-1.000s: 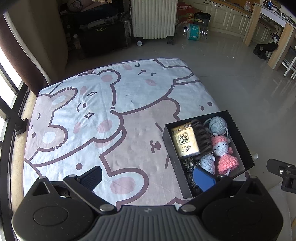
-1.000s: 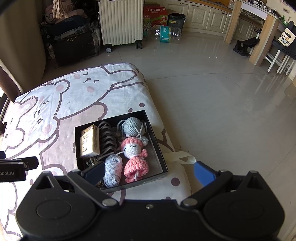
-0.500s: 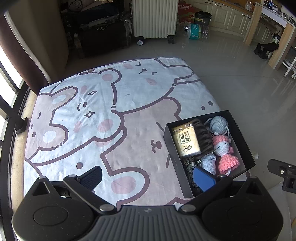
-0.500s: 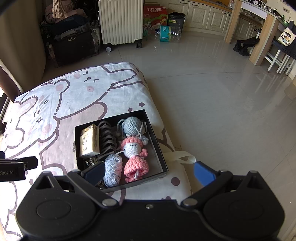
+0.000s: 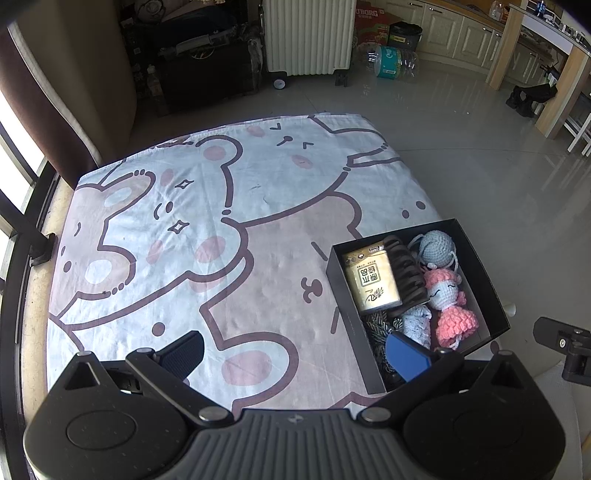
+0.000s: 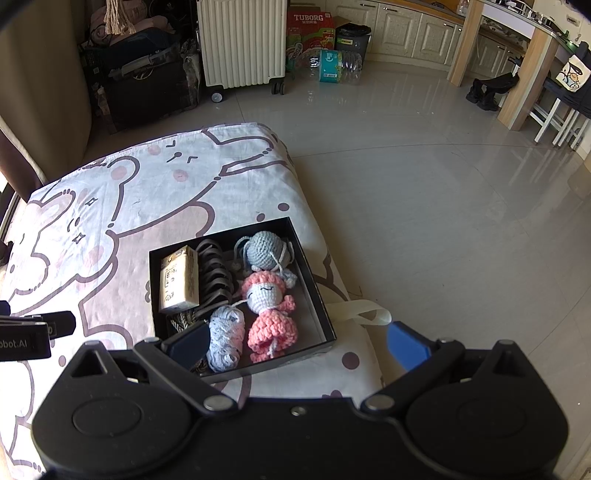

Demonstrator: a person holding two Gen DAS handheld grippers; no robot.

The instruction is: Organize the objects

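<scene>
A black box sits at the right edge of a cartoon-print cloth. Inside lie a tan tissue pack, a dark hair claw, a grey crochet ball, a pink crochet doll, a pale blue crochet piece and a dark cord. My left gripper is open and empty above the cloth's near edge. My right gripper is open and empty above the box's near side.
The cloth covers a low table with tiled floor to the right. A white radiator, dark bags and bottles stand at the back. A wooden post and chairs stand far right. A white strap hangs off the table edge.
Both views have shifted very slightly; the box sits a little lower in the left wrist view. Nothing was taken hold of or let go.
</scene>
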